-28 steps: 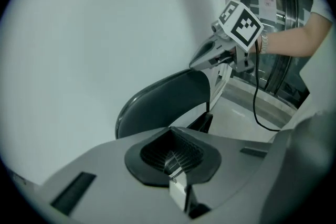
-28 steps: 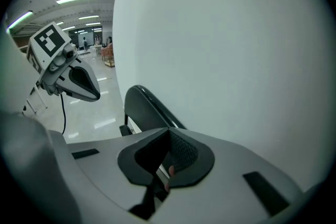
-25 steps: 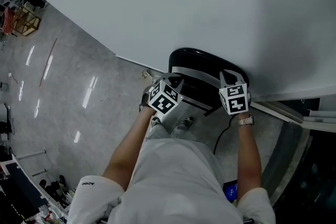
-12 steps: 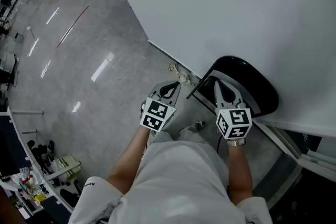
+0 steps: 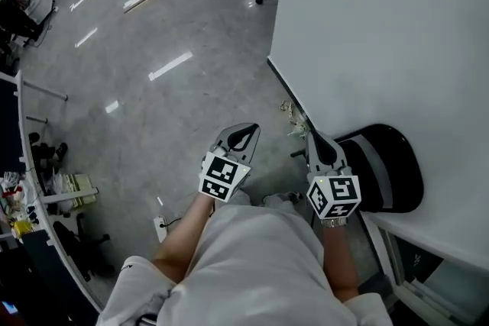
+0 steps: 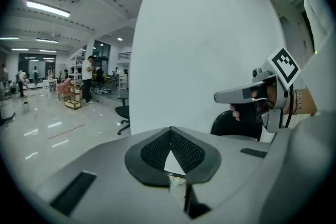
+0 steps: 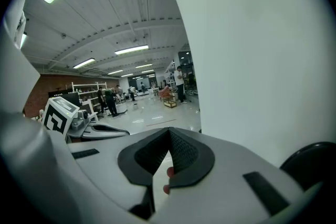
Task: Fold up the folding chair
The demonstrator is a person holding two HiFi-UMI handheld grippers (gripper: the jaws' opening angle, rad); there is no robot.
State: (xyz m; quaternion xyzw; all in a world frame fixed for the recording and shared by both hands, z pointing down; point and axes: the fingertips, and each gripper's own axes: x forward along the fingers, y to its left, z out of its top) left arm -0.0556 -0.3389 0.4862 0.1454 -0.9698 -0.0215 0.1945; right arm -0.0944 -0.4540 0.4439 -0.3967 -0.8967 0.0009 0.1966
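Our left gripper [image 6: 170, 132] was pinched fully together with nothing between its pads, and our right gripper [image 7: 169, 135] was likewise closed and empty. We held both out in front of us, side by side and apart, above the shiny grey floor [image 5: 153, 111]. The black folding chair [image 5: 390, 164] stood just right of the right gripper, close against the foot of the white wall [image 5: 382, 27], with neither gripper holding it.

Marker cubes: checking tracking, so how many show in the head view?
2: left cube on the left tool; right cube on the right tool. None seems hidden.
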